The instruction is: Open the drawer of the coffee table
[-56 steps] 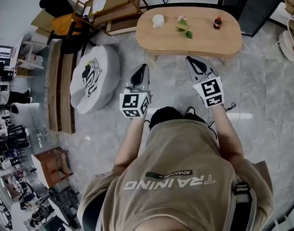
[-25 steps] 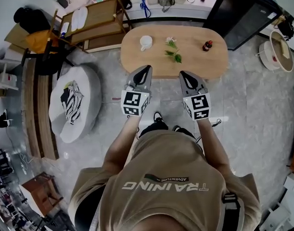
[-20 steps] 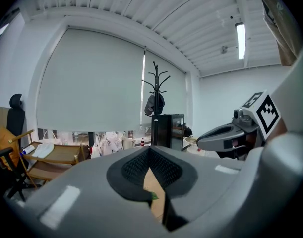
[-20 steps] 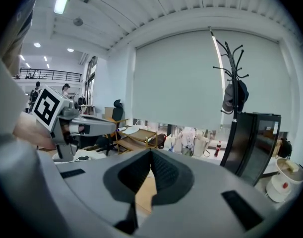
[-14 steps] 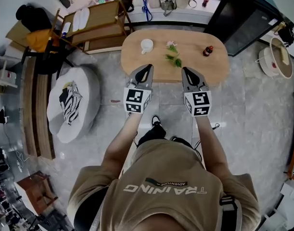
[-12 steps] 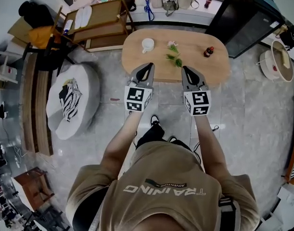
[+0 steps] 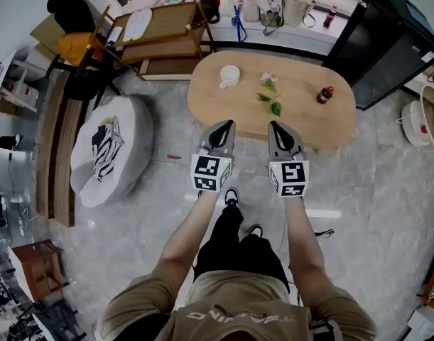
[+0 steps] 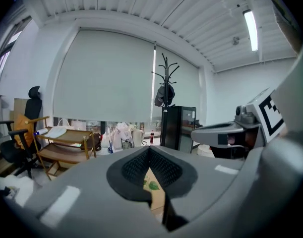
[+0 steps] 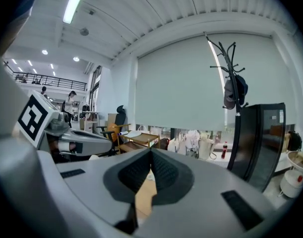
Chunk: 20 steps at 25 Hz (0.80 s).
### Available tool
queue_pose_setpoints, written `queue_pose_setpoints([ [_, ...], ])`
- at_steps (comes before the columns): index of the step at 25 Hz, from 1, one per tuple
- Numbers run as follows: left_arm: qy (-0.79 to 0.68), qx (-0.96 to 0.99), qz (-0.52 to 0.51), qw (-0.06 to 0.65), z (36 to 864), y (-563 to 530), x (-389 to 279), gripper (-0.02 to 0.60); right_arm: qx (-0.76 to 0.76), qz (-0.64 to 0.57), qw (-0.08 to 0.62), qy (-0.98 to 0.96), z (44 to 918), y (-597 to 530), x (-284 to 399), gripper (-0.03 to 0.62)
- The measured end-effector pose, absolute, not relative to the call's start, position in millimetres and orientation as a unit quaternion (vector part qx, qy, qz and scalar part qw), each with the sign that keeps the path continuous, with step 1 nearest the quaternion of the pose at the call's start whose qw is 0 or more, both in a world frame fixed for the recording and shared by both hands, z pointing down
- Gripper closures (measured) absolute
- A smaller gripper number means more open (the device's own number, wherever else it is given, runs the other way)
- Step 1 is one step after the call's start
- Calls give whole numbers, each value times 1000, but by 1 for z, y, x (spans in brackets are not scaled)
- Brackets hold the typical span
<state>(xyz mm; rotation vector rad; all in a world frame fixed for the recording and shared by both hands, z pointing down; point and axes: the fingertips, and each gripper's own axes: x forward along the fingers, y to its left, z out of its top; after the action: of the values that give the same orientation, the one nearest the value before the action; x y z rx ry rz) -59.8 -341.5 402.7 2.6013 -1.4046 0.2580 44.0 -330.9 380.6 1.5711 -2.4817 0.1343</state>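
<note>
Coffee table (image 7: 273,94) shows whole only in head view.

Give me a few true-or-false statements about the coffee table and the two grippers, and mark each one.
1. A white cup stands on the coffee table. True.
2. The left gripper is clamped on the cup. False: its jaws are together with nothing between them, and the cup stands apart from it on the tabletop.
3. A small bottle with a red cap stands toward the table's right end in the head view. True.
4. The leafy sprig lies on the floor. False: it lies on the tabletop, between the cup and the bottle.
5. The right gripper has its jaws wide apart. False: they are together and hold nothing.
</note>
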Motion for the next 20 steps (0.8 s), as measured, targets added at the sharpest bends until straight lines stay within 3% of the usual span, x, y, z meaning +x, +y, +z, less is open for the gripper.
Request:
queue_pose_setpoints([
  [20,-490,868,70,42,701,-405,-49,575,519,7,66,-852,671,-395,29,589],
])
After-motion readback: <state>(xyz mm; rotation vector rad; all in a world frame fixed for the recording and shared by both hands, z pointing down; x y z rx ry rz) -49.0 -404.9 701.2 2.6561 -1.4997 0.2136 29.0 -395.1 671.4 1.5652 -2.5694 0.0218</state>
